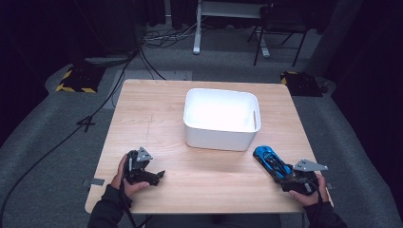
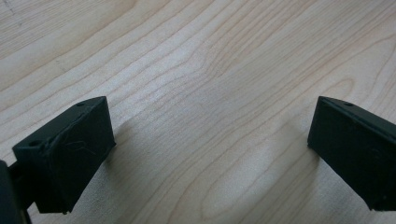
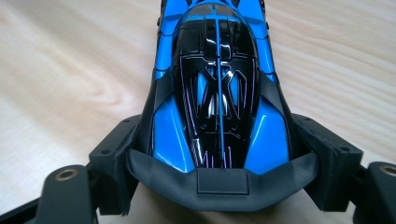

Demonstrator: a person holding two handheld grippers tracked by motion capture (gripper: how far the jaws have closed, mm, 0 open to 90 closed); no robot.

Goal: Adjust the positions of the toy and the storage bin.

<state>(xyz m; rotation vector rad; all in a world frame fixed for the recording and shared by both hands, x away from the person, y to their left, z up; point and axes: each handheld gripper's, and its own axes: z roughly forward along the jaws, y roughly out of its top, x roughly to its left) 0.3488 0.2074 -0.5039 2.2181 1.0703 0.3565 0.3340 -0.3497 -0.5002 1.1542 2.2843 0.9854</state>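
Note:
A blue and black toy car (image 1: 267,159) lies near the table's front right corner, nose pointing toward the white bin (image 1: 221,133). My right gripper (image 1: 285,175) is shut on its rear end. In the right gripper view the two black jaws press against both sides of the toy car (image 3: 217,93), just ahead of its rear wing. My left gripper (image 1: 154,175) rests low over the wood at the front left, held by a hand. The left gripper view has its jaws wide apart with bare wood between them, so the left gripper (image 2: 210,149) stands open.
The white bin stands empty in the middle of the wooden table (image 1: 157,114), toward the back. Beyond the table, cables (image 1: 119,61), a chair (image 1: 280,28) and a desk leg (image 1: 197,28) stand on grey carpet.

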